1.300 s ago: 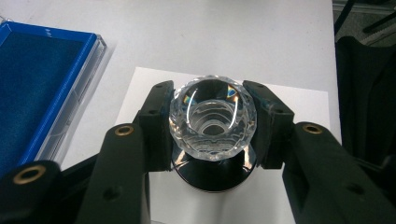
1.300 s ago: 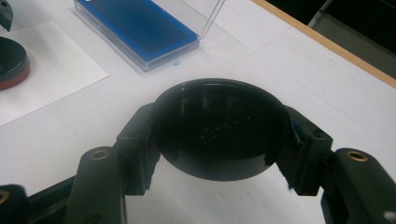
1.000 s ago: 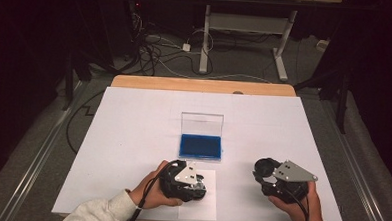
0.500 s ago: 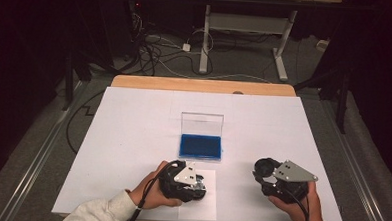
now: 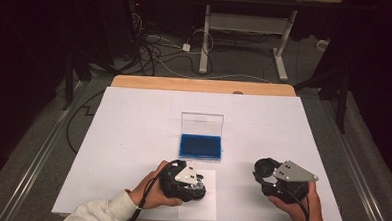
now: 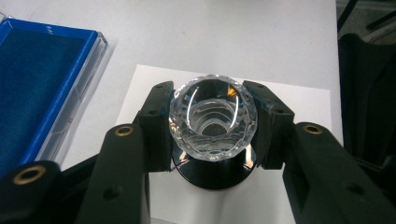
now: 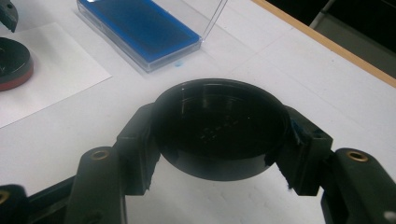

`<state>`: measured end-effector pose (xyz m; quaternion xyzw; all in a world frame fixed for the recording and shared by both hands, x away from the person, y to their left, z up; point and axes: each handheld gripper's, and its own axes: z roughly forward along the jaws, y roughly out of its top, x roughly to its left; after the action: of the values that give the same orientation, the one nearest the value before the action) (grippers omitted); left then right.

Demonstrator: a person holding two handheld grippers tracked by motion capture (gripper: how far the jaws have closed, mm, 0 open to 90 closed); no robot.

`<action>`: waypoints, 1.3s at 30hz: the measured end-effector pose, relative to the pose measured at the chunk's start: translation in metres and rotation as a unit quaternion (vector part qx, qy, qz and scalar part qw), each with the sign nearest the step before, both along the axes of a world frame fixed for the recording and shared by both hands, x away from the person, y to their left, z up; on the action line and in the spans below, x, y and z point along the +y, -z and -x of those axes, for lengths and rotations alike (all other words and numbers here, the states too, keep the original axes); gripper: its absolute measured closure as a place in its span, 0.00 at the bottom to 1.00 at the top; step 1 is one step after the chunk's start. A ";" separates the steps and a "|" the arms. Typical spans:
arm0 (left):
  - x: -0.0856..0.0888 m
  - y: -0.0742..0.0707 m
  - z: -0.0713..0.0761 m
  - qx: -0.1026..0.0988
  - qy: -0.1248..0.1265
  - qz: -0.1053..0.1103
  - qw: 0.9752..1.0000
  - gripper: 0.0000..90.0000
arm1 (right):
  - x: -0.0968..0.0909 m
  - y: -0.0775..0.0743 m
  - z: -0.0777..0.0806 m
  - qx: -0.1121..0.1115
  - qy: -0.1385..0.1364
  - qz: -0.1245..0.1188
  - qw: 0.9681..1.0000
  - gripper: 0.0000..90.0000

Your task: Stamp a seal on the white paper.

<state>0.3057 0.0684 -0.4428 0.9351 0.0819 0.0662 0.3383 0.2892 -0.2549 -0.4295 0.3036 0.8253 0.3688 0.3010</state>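
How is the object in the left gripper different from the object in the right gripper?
The faceted knob is clear, cut glass, while the round cap is plain black and opaque. The faceted knob sits on a black base over the white paper sheet; the round cap is held above the bare table. Both are round and clamped between two jaws.

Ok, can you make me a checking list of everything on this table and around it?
Surface: white table with a wooden far edge; a white paper sheet near the person.
Job's things: faceted clear crystal above a black base; round black lid; open blue-lined case with its clear cover upright.
Clutter: nothing seen.
Grippers: left tongs shut on the crystal; right tongs shut on the black lid.
Cables: one trails from each gripper; a tangle lies on the floor.
Surroundings: dark room, white desk frame beyond the table.
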 end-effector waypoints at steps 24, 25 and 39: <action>0.014 -0.029 -0.006 -0.004 -0.015 0.051 0.999 0.61 | -0.003 -0.002 0.001 -0.006 0.004 -0.002 1.000 0.42; 0.014 -0.029 -0.006 -0.004 -0.014 0.051 0.999 0.61 | -0.003 -0.002 0.001 -0.006 0.004 -0.003 1.000 0.42; 0.012 -0.028 -0.004 -0.007 -0.005 0.046 0.999 0.61 | -0.004 -0.002 0.001 -0.006 0.003 -0.002 1.000 0.42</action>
<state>0.3094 0.0799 -0.4152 0.9177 0.0871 0.0706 0.3812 0.2882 -0.2585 -0.4273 0.3048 0.8219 0.3713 0.3061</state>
